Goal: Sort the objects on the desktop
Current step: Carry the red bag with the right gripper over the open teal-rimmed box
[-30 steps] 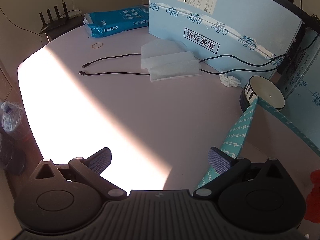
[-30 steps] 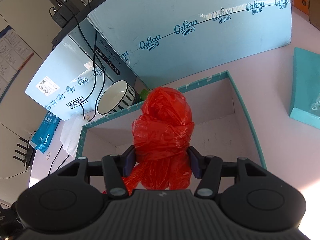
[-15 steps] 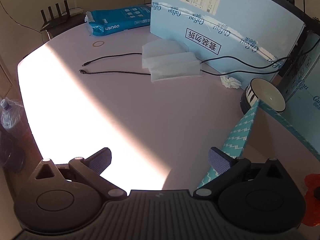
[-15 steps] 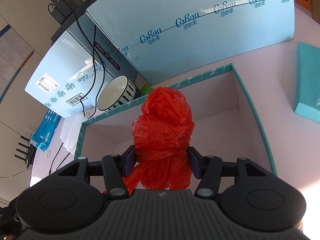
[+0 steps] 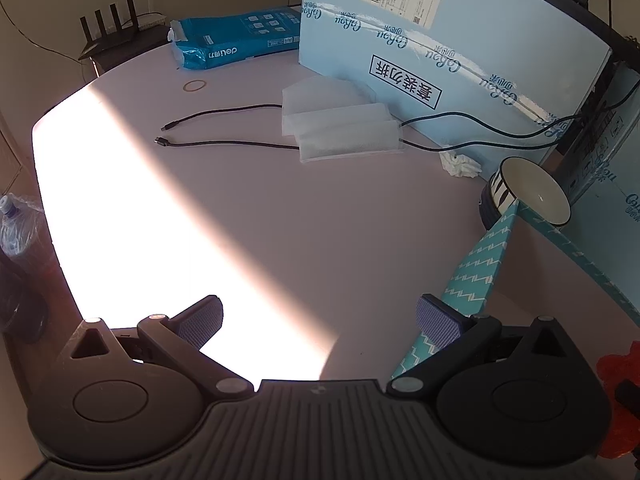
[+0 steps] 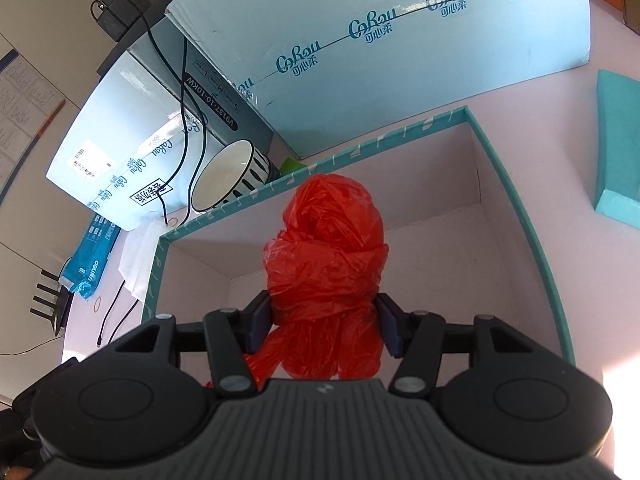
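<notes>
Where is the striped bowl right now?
In the right wrist view, the striped bowl sits upper left, just outside the teal box's far wall, against the blue cartons.

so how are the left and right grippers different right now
The left gripper is open with nothing between its fingers; the right gripper is shut on the red plastic bag. The left gripper sits over bare table beside the teal box; the right gripper is over the box's inside. Both are the same black two-finger design.

"CoRou 可心柔" on the pale blue carton (image 6: pixel 400 60); "deli" on the blue packet (image 5: pixel 236 36); "V9137-10-10KW" on the grey box (image 6: pixel 216 108)
</notes>
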Available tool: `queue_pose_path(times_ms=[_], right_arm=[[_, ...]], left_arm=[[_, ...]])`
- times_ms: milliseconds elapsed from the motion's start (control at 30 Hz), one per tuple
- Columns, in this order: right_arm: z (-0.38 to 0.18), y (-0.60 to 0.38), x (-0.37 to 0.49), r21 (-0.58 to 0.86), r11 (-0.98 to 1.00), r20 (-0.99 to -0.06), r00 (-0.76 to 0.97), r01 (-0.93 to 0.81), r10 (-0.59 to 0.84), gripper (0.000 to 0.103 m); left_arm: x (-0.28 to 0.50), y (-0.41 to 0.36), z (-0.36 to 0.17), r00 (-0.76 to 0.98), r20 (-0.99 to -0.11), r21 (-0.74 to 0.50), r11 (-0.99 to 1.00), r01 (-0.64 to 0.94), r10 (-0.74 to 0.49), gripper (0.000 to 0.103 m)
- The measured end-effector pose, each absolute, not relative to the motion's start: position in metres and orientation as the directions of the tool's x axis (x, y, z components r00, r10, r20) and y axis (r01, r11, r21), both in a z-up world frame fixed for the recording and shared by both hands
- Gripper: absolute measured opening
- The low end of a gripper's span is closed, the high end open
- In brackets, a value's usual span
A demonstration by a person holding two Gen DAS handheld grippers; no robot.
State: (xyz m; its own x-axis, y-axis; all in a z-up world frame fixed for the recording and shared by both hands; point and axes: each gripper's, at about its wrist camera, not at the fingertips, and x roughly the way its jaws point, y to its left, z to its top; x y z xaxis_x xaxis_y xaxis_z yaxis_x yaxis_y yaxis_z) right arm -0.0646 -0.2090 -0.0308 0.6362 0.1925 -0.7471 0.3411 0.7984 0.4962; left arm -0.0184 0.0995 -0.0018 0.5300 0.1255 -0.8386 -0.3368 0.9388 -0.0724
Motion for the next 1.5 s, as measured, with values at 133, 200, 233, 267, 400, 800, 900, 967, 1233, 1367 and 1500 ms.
queue_pose_path(times_ms=[133, 200, 233, 267, 400, 800, 900, 967, 1233, 1367, 1500], right_arm=[[-0.034, -0.209, -0.064, 0.491, 0.8, -0.751, 0.634, 0.346, 0.186, 0.058], [-0.036, -0.209, -0.064, 0.488, 0.799, -0.754, 0.631, 0.351, 0.183, 0.058], [-0.037, -0.209, -0.064, 0.488, 0.799, -0.755, 0.629, 0.352, 0.184, 0.058], [-0.038, -0.208, -0.063, 0.488, 0.799, -0.756, 0.628, 0.352, 0.185, 0.058], [-0.041, -0.206, -0.062, 0.484, 0.803, -0.761, 0.621, 0.348, 0.19, 0.058], [-0.042, -0.203, -0.061, 0.467, 0.809, -0.768, 0.617, 0.355, 0.172, 0.058], [-0.043, -0.202, -0.061, 0.466, 0.808, -0.767, 0.619, 0.359, 0.168, 0.058], [-0.043, -0.2, -0.061, 0.465, 0.809, -0.767, 0.62, 0.359, 0.166, 0.058], [-0.041, -0.187, -0.059, 0.406, 0.846, -0.766, 0.634, 0.346, 0.108, 0.058], [-0.039, -0.182, -0.058, 0.361, 0.869, -0.763, 0.644, 0.339, 0.066, 0.058], [-0.044, -0.179, -0.054, 0.347, 0.87, -0.777, 0.628, 0.351, 0.056, 0.058]], left_arm=[[-0.018, 0.099, -0.002, 0.531, -0.838, -0.073, 0.939, -0.337, 0.125, 0.103], [-0.017, 0.099, -0.002, 0.531, -0.838, -0.073, 0.939, -0.337, 0.126, 0.103], [-0.017, 0.099, -0.002, 0.53, -0.838, -0.072, 0.939, -0.337, 0.126, 0.103], [-0.016, 0.099, -0.002, 0.53, -0.839, -0.071, 0.939, -0.336, 0.126, 0.103], [-0.015, 0.097, -0.003, 0.527, -0.84, -0.066, 0.941, -0.332, 0.126, 0.103], [-0.016, 0.095, -0.003, 0.525, -0.841, -0.054, 0.946, -0.32, 0.13, 0.103], [-0.017, 0.098, -0.002, 0.527, -0.84, -0.051, 0.946, -0.321, 0.134, 0.103], [-0.017, 0.101, -0.003, 0.525, -0.84, -0.049, 0.945, -0.322, 0.135, 0.103], [-0.018, 0.114, -0.007, 0.515, -0.846, -0.04, 0.944, -0.326, 0.142, 0.103], [-0.018, 0.122, -0.01, 0.504, -0.852, -0.035, 0.946, -0.322, 0.14, 0.103], [-0.019, 0.128, -0.012, 0.502, -0.854, -0.034, 0.949, -0.315, 0.136, 0.103]])
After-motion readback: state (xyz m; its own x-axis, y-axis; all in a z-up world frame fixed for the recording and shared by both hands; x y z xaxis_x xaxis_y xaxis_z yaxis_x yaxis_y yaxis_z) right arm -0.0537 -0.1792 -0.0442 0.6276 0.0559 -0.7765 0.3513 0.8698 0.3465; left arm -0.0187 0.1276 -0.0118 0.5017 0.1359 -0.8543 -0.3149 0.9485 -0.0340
